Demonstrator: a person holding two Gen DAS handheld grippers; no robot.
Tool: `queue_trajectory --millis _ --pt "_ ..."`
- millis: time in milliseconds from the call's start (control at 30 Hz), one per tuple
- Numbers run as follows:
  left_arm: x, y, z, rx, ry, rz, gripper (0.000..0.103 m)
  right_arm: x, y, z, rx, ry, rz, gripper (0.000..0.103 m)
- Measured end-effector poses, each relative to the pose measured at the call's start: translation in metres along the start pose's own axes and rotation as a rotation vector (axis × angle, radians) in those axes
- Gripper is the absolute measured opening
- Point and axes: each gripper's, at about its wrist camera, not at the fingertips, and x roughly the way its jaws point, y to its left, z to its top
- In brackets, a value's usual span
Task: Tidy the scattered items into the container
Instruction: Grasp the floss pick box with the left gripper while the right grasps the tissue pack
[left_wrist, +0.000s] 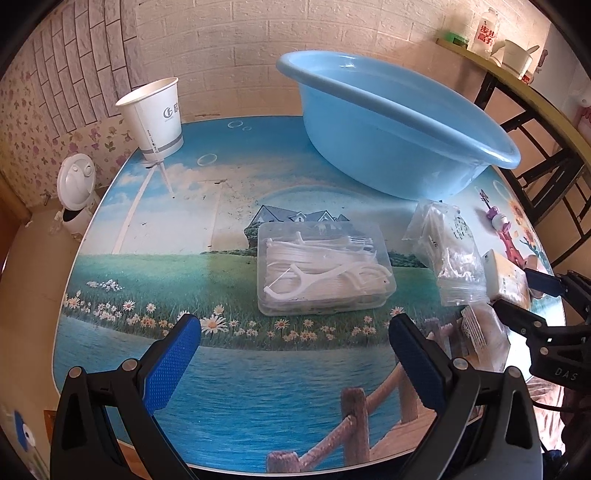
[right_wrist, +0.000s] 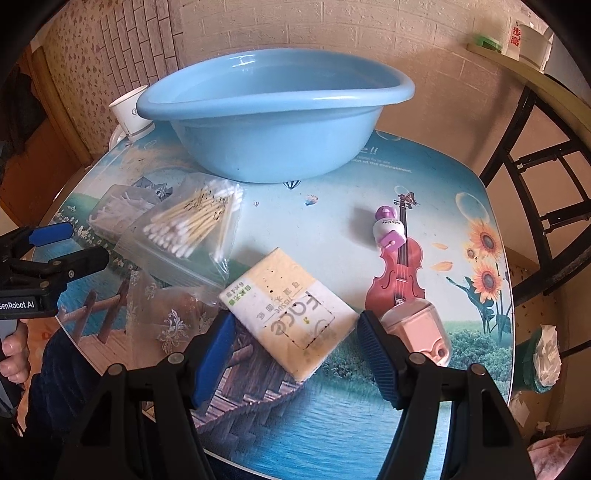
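Tissue pack (right_wrist: 291, 314) lies between the open right hand-held gripper (right_wrist: 295, 328) pads

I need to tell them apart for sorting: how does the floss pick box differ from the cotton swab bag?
The floss pick box is a rigid clear case lying flat; the cotton swab bag is a soft, crinkled clear pouch. The box holds all-white picks; the bag holds tan sticks with white tips. Both are see-through and lie on the table, outside the blue basin.
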Motion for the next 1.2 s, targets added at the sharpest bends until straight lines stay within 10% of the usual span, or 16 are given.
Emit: queue_trajectory --millis 1200 --pt "0.021 -0.003 0.011 -0.019 -0.012 0.019 0.103 0.004 0.009 0.005 -0.075 0.001 0.077 0.072"
